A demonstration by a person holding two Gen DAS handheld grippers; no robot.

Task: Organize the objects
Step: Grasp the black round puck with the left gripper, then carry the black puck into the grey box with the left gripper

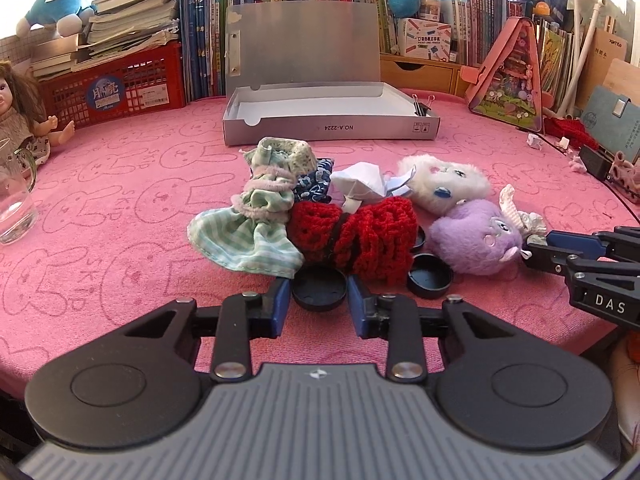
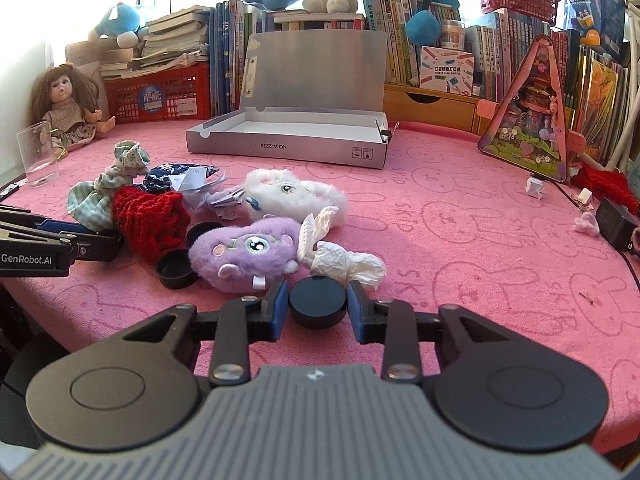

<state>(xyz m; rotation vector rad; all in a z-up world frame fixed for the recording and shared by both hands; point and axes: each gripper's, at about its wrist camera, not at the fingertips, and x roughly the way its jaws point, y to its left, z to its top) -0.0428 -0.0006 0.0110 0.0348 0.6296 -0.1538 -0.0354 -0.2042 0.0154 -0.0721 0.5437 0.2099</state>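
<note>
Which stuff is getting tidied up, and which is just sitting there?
Getting tidied: black cap in the left gripper; black cap in the right gripper; purple plush; white plush; red knit piece; open grey box.

Just sitting there: doll; red crate; books; glass.

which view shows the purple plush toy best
The right wrist view: the purple plush toy lies near the camera, its face, eye and tag in plain sight. The left wrist view catches it off to the right, turned sideways, beside the right gripper.
</note>
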